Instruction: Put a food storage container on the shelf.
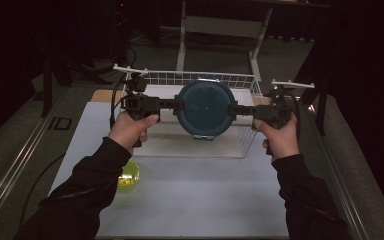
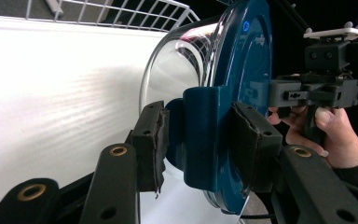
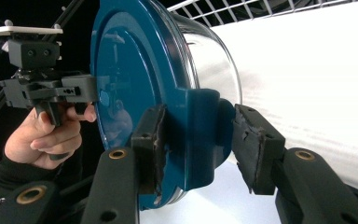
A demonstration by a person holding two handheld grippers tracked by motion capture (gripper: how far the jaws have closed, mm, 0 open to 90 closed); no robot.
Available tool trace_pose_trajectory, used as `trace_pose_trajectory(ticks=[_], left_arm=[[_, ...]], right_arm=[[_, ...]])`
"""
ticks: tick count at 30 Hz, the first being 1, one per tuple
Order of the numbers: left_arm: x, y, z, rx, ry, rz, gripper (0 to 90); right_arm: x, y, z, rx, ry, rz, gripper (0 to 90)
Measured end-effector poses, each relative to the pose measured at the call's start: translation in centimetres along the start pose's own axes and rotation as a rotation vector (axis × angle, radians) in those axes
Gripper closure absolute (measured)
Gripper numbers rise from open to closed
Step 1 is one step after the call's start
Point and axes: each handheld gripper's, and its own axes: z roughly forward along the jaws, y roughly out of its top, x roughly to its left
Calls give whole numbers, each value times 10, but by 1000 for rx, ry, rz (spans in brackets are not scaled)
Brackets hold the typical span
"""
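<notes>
A round glass container with a dark blue lid (image 1: 205, 107) hangs lid-up above the wire basket, held from both sides. My left gripper (image 1: 179, 104) is shut on the lid's left clip, my right gripper (image 1: 232, 110) on the right clip. In the left gripper view the pads (image 2: 151, 140) squeeze the blue clip (image 2: 203, 135), with the clear glass bowl (image 2: 177, 60) behind it and the right gripper (image 2: 317, 88) beyond. In the right gripper view the pads (image 3: 256, 144) clamp the opposite clip (image 3: 198, 135) below the lid (image 3: 130, 70), and the left gripper (image 3: 46, 88) shows at far left.
A white wire basket (image 1: 195, 77) stands on a white board at the back of the pale table (image 1: 205, 195). A small yellow-green object (image 1: 128, 176) lies on the table by the left forearm. Dark floor and a table frame lie beyond.
</notes>
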Motion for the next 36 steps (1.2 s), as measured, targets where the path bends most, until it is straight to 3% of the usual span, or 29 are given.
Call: trace_pose_trajectory(ticks=[10, 17, 23, 28, 31, 32, 33, 36], left_arm=[[28, 6, 11, 11, -26, -72, 564], [37, 11, 13, 2, -52, -98, 562], [44, 14, 19, -9, -68, -123, 551], [47, 15, 23, -18, -63, -151, 543], [50, 14, 27, -7, -37, -152, 503], [52, 14, 27, -9, -23, -159, 490], [54, 13, 27, -8, -22, -160, 502], [55, 13, 27, -12, -34, -156, 518]], right_arm=[[-10, 14, 16, 24, -41, 44, 554], [-11, 23, 20, 27, -44, 67, 554], [-20, 29, 24, 37, -32, 154, 547], [-27, 32, 27, 42, -32, 197, 533], [-28, 35, 31, 52, -90, 193, 528], [-29, 35, 32, 53, -101, 196, 590], [-29, 36, 32, 35, -86, 202, 596], [-24, 40, 34, 40, -127, 177, 606]])
